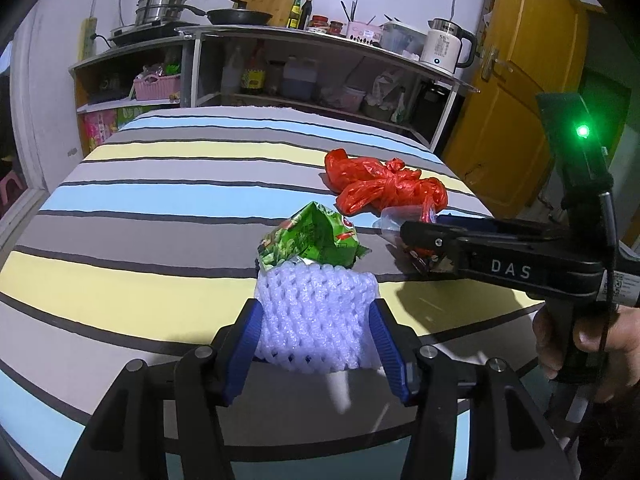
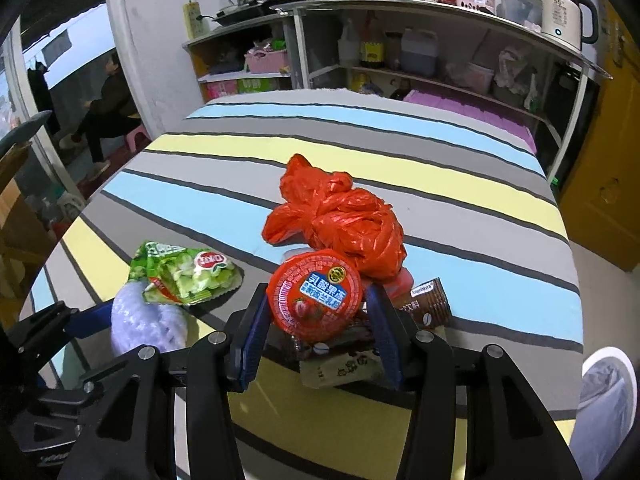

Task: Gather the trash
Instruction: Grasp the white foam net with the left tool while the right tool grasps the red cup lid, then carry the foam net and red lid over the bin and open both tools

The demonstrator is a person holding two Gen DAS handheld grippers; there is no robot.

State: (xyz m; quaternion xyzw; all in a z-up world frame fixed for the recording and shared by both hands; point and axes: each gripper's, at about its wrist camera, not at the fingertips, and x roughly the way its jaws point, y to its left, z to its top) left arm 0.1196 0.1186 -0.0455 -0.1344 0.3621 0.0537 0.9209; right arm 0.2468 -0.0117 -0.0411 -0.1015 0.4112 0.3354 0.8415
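A: Left gripper (image 1: pixel 316 336) — state?
B: Clenched on the white foam net (image 1: pixel 316 316); both blue pads (image 1: pixel 244 344) are pressed into its sides. The net is seen at the near edge of the striped table (image 1: pixel 160 184), just in front of the green snack wrapper (image 1: pixel 312 240), which is touched by its far edge.

A: Right gripper (image 2: pixel 320 320)?
B: A red-lidded jelly cup (image 2: pixel 316 296) is grasped between its pads, lid tilted toward the camera. Whether the cup is lifted clear of the table cannot be told. In the left view the same gripper is seen from the side, held by a hand (image 1: pixel 592 340).

A: Other trash?
B: A knotted red plastic bag (image 2: pixel 340 216) is lying just behind the cup, touching or nearly so. A brown packet (image 2: pixel 428 304) is noted beside the right pad, and a small printed carton (image 2: pixel 340 372) is partly hidden under the gripper.

A: Surroundings?
B: Shelves (image 1: pixel 320 68) with pots and a kettle (image 1: pixel 444 44) are recorded beyond the table.
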